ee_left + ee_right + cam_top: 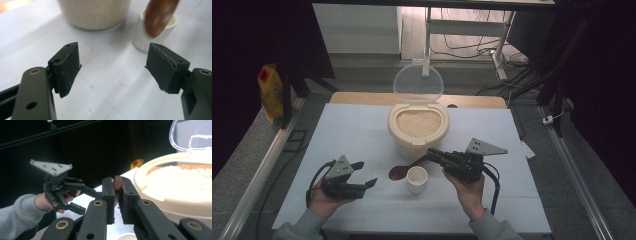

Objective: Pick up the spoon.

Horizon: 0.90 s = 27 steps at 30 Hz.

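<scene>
A cream tub of rice stands mid-table with its clear lid raised. In front of it sits a small white cup. A brown wooden spoon hangs with its bowl just left of the cup. My right gripper is shut on the spoon's handle, beside the tub. My left gripper is held open left of the cup, with nothing between its fingers. In the left gripper view the spoon's bowl hovers over the cup.
A yellow bag stands off the table's left edge. The white table has bare room left and right of the tub. Desk legs and cables lie on the floor beyond the far edge. The left gripper appears across from the right one.
</scene>
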{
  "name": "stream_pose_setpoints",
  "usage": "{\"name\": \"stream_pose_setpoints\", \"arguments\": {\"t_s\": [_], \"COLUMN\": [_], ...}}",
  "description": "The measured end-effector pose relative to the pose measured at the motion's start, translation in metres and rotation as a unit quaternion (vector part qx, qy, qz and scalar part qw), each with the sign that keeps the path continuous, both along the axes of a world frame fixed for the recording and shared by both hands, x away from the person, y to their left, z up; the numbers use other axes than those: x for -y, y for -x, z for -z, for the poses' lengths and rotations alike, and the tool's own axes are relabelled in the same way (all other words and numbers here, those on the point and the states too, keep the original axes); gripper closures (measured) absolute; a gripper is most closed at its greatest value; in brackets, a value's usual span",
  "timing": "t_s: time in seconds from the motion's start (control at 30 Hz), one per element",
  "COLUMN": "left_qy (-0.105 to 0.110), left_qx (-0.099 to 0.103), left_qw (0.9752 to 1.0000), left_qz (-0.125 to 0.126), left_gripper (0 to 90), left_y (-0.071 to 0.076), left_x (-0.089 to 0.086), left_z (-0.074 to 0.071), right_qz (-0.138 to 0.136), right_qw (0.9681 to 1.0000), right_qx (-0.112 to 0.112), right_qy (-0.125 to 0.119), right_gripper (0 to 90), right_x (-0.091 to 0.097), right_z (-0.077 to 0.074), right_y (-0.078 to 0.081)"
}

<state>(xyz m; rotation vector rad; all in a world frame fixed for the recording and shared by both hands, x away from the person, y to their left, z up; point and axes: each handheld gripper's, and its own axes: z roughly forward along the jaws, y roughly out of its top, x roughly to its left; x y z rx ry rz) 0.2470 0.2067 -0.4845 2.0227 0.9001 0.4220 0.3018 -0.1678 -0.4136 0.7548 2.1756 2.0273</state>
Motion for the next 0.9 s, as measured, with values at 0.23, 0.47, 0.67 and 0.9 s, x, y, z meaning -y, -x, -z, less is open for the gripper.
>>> {"name": "stream_pose_setpoints", "arguments": {"t_s": [0.23, 0.47, 0.67, 0.9], "left_qy": [-0.004, -0.006, -0.005, -0.006], "left_qx": [-0.015, -0.019, -0.021, -0.024], "left_qw": [0.9997, 0.9995, 0.9995, 0.9995], "left_qz": [-0.019, -0.024, -0.023, -0.02], "left_gripper": [26.1, 25.7, 25.1, 25.0], "left_y": [0.002, 0.002, 0.001, 0.0], "left_x": [-0.016, -0.018, -0.019, -0.017], "left_z": [0.015, 0.019, 0.019, 0.02], "right_qz": [0.008, 0.022, 0.03, 0.039], "right_qw": [0.9998, 0.999, 0.9982, 0.9973], "right_qx": [0.014, 0.028, 0.037, 0.044], "right_qy": [-0.013, -0.027, -0.035, -0.044], "right_gripper": [83.1, 83.2, 83.1, 83.1], "right_x": [0.009, 0.021, 0.029, 0.036], "right_z": [-0.01, -0.02, -0.027, -0.032], "right_y": [0.002, 0.003, 0.003, 0.002]}}
